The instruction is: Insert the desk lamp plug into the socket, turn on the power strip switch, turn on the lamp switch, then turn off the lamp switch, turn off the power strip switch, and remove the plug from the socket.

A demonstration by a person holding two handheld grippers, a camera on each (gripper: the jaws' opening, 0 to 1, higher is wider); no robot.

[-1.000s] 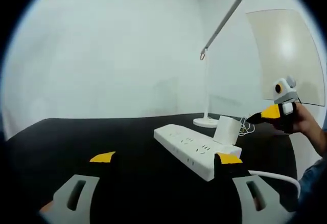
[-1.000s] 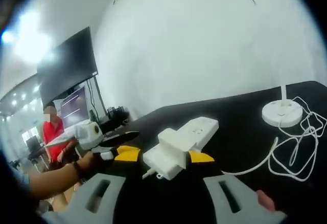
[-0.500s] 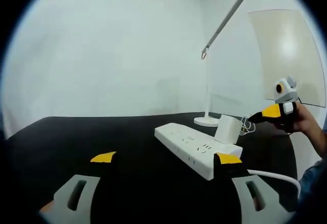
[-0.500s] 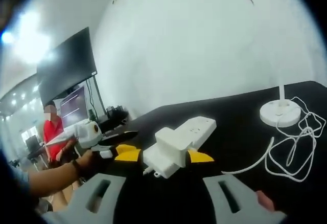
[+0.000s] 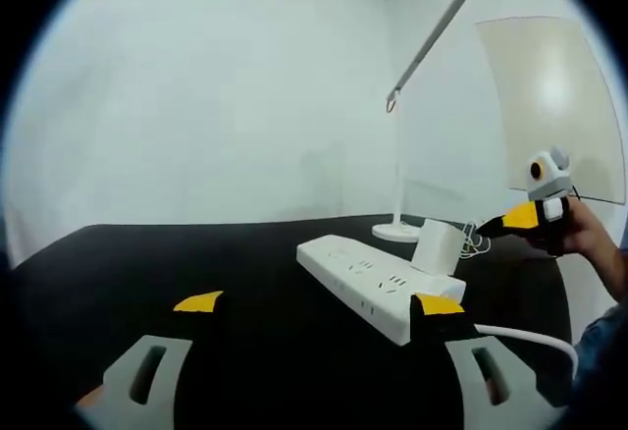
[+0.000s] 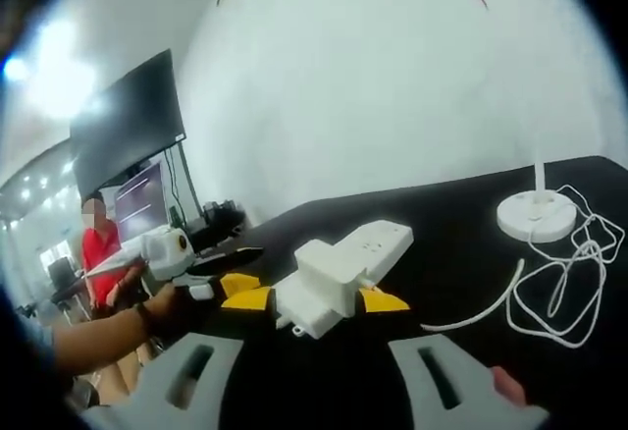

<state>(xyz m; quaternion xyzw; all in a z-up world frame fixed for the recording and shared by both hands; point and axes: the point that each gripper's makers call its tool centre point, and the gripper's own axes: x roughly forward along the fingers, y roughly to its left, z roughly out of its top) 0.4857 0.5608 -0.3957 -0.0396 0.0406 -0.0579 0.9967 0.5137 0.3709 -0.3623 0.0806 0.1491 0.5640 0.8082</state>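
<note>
Left tool [image 5: 319,303] open, low over worktop [image 5: 147,263]; right tool [image 6: 312,299] gaping (plug [image 6: 319,288] between jaws, grip uncertain).

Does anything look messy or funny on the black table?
A bit messy: the lamp's white cord lies in loose, tangled loops on the black table beside the lamp base. The bulky white plug sits in the power strip, which lies flat and looks undamaged. Nothing is spilled or broken.

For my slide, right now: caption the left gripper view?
White plug seated in power strip on black table, lamp behind.
</note>
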